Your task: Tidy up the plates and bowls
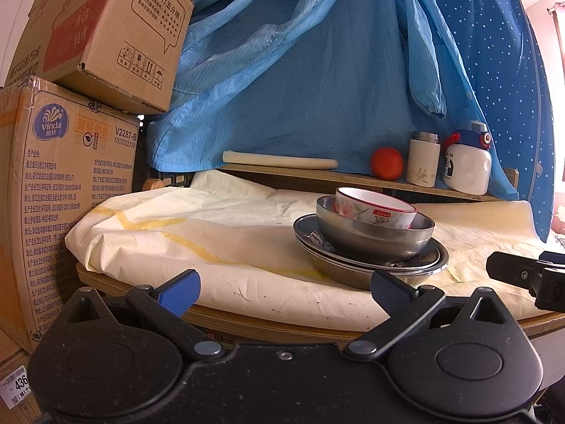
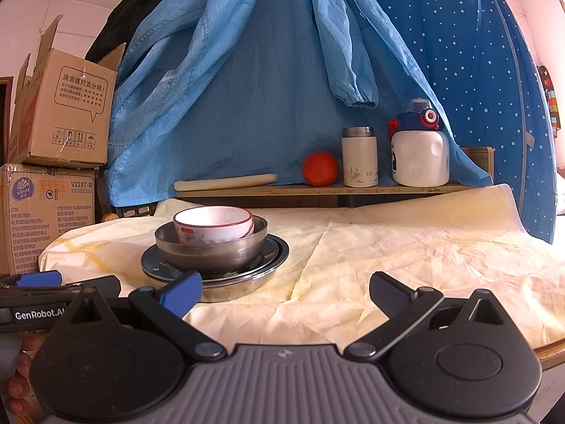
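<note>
Both the left gripper (image 1: 284, 291) and right gripper (image 2: 286, 291) gape wide, empty; the tilted white red-rimmed ceramic bowl (image 2: 213, 224) could slip off the round steel bowl (image 2: 211, 249) if nudged.

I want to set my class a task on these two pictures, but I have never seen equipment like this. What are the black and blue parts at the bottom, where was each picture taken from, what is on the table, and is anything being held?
No robot arm here: a person holds a two-finger gripper in each hand, each carrying a forward-looking fisheye camera. One picture looks over the left gripper, the other over the right gripper. Both are open and hold nothing. On the cloth-covered table stands one stack: metal plates, a steel bowl on them, and a white bowl with a red rim inside it. On the shelf behind are an orange ball-like object and two bottles.
</note>
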Demonstrator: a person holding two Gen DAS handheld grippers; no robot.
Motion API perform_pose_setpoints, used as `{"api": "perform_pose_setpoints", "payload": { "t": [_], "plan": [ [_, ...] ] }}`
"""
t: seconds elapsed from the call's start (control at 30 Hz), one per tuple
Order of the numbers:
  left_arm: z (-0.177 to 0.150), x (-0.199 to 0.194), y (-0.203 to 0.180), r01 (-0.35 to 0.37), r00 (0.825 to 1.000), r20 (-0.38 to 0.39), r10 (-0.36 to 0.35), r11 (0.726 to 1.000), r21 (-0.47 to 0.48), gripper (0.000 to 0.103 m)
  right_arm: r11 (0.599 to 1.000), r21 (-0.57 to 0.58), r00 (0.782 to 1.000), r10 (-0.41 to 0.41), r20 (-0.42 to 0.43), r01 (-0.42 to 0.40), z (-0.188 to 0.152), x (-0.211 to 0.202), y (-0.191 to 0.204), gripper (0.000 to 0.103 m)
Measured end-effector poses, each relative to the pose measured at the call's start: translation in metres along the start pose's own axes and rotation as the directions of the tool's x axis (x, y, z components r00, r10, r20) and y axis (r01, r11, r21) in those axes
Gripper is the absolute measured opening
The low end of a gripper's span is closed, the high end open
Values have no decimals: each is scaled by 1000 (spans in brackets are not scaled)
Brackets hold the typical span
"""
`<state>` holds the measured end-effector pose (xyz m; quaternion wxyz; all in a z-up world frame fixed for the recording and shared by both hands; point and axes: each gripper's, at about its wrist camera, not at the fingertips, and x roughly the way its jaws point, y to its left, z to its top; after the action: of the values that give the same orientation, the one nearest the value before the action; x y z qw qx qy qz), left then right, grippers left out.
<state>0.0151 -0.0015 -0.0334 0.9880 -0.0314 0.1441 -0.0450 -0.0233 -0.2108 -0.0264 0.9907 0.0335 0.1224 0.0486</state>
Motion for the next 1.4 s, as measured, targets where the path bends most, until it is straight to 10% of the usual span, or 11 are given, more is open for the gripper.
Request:
{"api": "perform_pose_setpoints", "payload": {
  "t": [1.4],
  "plan": [
    [-1,-1,1,1,1000,1,-1,1000,-1,102,1000,-6,1000,8,-5,-8,-2,0,4,103]
  ]
}}
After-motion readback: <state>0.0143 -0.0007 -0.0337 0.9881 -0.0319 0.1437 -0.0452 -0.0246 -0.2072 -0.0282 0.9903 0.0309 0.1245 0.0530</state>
